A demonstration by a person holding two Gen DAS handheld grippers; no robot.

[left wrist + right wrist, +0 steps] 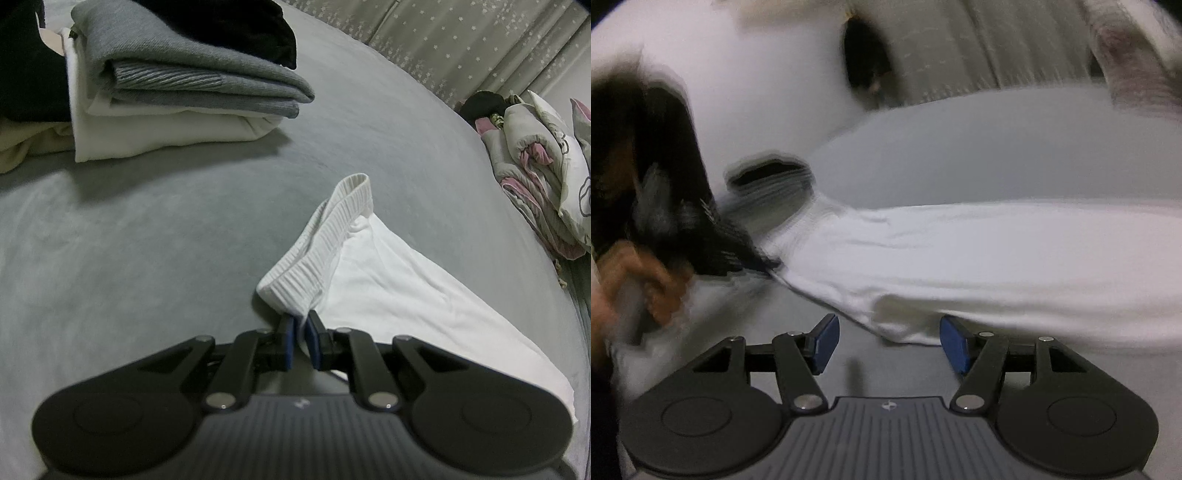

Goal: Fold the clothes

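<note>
The left claw (pixel 301 332) is clenched on the white garment's (pixel 388 288) ribbed cuff (pixel 317 251), anchoring it on the bed (pixel 147 240); the right claw (pixel 889 341) is released, clear of the cloth, likely for a fresh hold.

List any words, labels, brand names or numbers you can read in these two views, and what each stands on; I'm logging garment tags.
No readable text in either view.
Small pale emblem on the left gripper body: a mark, not letters.
The same emblem on the right gripper body: too small to read.
White garment, folded stack: no tag or print shows.
Right wrist view is motion-blurred.
</note>
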